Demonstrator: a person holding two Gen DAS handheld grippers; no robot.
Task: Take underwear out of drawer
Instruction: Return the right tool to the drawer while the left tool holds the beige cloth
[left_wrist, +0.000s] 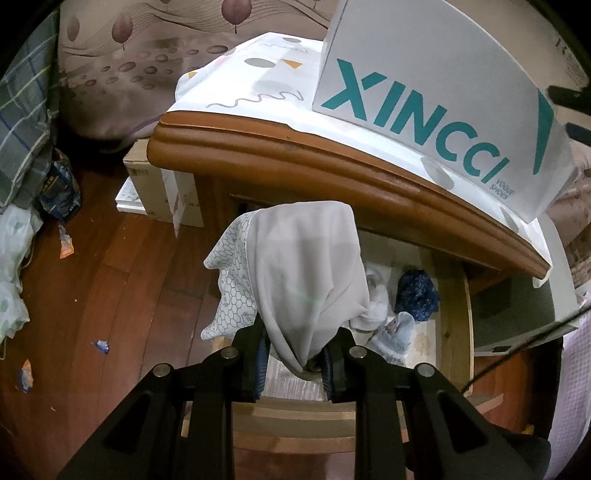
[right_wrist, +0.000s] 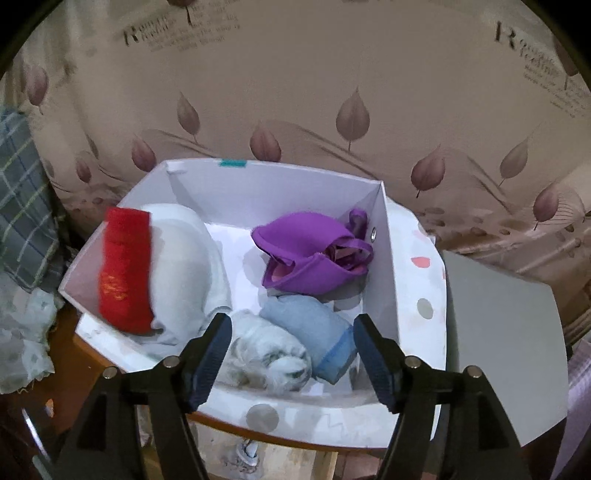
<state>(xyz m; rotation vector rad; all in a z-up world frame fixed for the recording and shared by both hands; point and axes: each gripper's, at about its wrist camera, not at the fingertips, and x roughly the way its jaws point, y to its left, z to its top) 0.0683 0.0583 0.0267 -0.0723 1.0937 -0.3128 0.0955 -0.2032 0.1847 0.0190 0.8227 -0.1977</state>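
My left gripper (left_wrist: 299, 354) is shut on a pale grey underwear piece (left_wrist: 303, 266) with a honeycomb-print lining. It hangs over the open wooden drawer (left_wrist: 452, 325). Inside the drawer lie a dark blue garment (left_wrist: 417, 291) and some white and light blue pieces (left_wrist: 395, 332). My right gripper (right_wrist: 291, 350) is open with nothing between its fingers, just above the near rim of a white shoebox (right_wrist: 277, 173). The box holds a purple bra (right_wrist: 314, 258), a blurred white garment with a red band (right_wrist: 125, 273), a light blue roll (right_wrist: 310, 332) and a whitish roll (right_wrist: 266, 354).
The shoebox (left_wrist: 424, 92) stands on the nightstand's cloth-covered top (left_wrist: 332, 162). A grey lid (right_wrist: 502, 332) lies to its right. Cardboard boxes (left_wrist: 159, 192) sit beside the nightstand, wrapper scraps (left_wrist: 66, 243) litter the wooden floor, and plaid bedding (left_wrist: 26, 122) is at left.
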